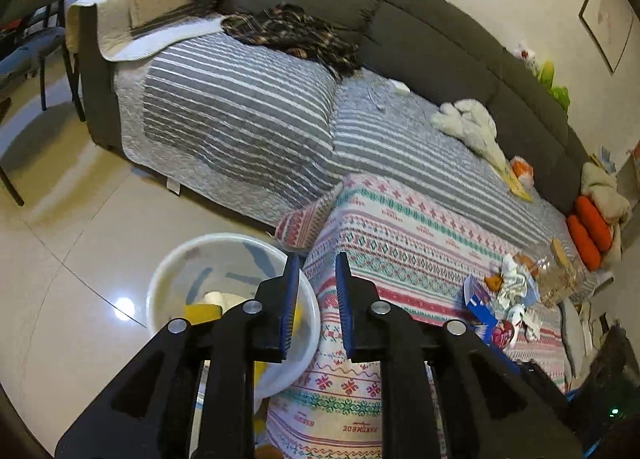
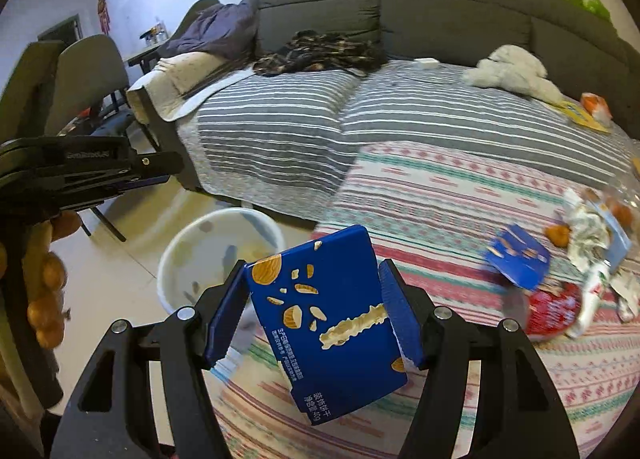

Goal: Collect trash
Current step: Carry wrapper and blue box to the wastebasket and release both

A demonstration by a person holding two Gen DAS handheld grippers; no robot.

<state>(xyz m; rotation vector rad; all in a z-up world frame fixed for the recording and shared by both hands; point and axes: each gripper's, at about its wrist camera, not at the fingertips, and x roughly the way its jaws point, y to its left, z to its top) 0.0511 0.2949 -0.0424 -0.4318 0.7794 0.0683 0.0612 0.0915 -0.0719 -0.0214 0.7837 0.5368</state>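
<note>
Two grippers | right gripper (image 2: 314,313) clamps blue box (image 2: 324,323) tilted, far edge over bin (image 2: 218,255) ahead-left; risk: skewed box slips early, lands on patterned cover (image 2: 440,195) | left gripper (image 1: 318,301) slightly parted, empty, bin rim (image 1: 236,239) ahead-left | remaining wrappers (image 1: 508,299) far right; may crowd hands.
</note>
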